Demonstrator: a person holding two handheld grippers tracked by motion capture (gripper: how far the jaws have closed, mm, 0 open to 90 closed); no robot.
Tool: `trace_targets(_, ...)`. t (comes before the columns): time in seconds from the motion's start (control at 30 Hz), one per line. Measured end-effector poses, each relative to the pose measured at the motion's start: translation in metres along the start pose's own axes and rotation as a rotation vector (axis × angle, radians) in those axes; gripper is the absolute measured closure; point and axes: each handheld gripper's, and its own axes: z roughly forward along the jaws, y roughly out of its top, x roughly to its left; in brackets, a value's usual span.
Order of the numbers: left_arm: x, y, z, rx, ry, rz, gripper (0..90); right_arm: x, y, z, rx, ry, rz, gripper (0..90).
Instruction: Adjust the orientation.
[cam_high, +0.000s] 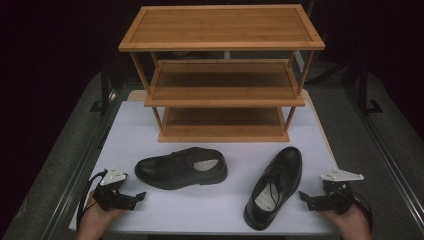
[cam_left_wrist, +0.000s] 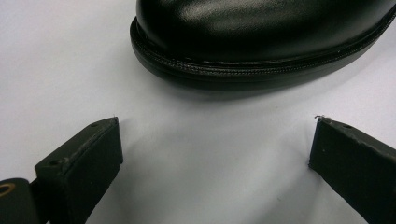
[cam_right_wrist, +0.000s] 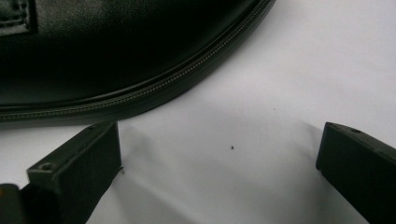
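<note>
Shoes (cam_high: 181, 167) (cam_high: 274, 186) | black, no legible writing | tongs (cam_high: 136, 196) (cam_high: 306, 199) gaping

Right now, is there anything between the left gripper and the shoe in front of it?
No. In the left gripper view, just bare white table lies between the open left gripper and the black shoe.

We see two shiny black leather shoes, the left shoe (cam_high: 181, 169) and the right shoe (cam_high: 274, 186), each pale grey inside. They lie on a white table top (cam_high: 210, 205), and the three-level wooden shelf rack (cam_high: 222, 75) is honey brown.
</note>
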Motion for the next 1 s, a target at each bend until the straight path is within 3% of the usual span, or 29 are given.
trace_targets(0.5,-0.001,0.000,-0.002,-0.010,0.004,-0.005,4.1,0.000,0.000,0.000,-0.001,-0.001,-0.001,0.0)
trace_targets(0.67,-0.005,-0.002,-0.013,-0.047,0.009,-0.005,23.6,0.000,0.000,0.000,0.000,-0.001,0.000,0.0)
trace_targets(0.87,-0.012,0.002,-0.030,-0.118,-0.026,-0.020,58.0,0.000,0.000,0.000,0.000,-0.001,-0.001,0.0)
trace_targets(1.0,-0.015,0.011,-0.034,-0.133,-0.046,-0.034,80.7,0.000,0.000,0.000,-0.001,-0.001,0.000,0.0)
